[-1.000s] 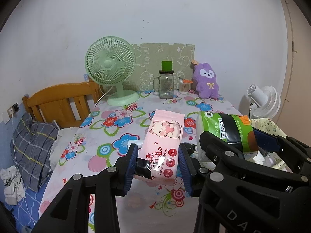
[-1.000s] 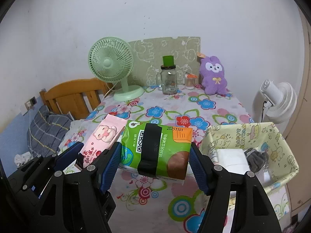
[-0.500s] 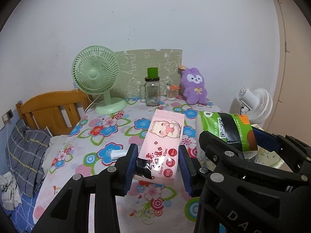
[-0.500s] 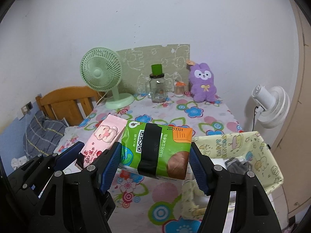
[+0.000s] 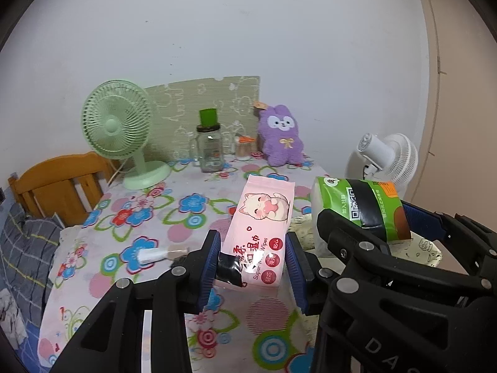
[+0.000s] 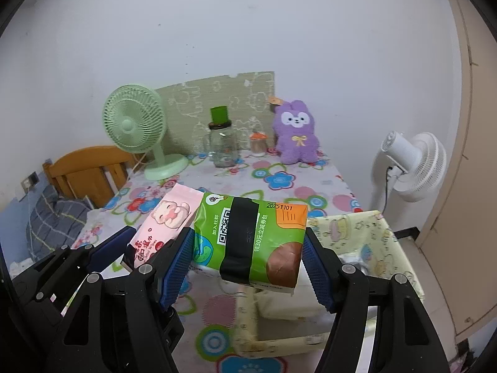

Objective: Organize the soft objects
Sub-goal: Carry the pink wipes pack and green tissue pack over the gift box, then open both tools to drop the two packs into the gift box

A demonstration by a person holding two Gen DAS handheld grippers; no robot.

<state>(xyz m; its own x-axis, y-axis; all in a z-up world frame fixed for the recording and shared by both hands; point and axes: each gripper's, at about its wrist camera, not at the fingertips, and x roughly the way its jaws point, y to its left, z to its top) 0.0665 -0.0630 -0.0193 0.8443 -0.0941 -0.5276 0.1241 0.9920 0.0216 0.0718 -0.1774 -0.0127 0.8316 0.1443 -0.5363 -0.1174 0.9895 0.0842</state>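
My left gripper is shut on a pink pack of wet wipes, held in the air above the flowered table. Beside it, my right gripper is shut on a green tissue pack with a black band, which hangs over the near left corner of a yellow fabric basket. The pink pack shows at the left of the right wrist view, and the green pack at the right of the left wrist view. A purple plush rabbit sits at the table's back.
A green desk fan, a glass jar with a green lid and a small orange-lidded jar stand along the back. A small white tube lies on the table. A white standing fan is at right, a wooden headboard at left.
Both grippers have drawn back and to the right with their packs still held. The table's back looks farther off, and the yellow basket now lies under the green pack.
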